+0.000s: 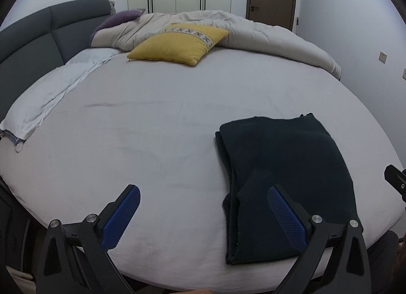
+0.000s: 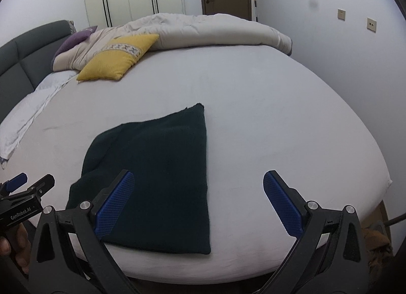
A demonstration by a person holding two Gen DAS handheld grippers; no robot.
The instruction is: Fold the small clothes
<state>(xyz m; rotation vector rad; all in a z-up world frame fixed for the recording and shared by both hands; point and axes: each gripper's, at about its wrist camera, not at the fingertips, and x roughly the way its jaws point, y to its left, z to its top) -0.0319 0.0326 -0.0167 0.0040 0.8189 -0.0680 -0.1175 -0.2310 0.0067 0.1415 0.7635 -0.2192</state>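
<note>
Dark folded garment [image 2: 157, 179], flat on the bed [image 2: 266, 129] near its front edge. Left tool [image 1: 204, 207] and right tool [image 2: 199, 193] both spread wide, empty, above the bed's front edge.

one dark garment [image 2: 157, 174], two cushions [image 1: 177, 42], one duvet [image 1: 253, 32], two tools [image 1: 203, 207]
</note>
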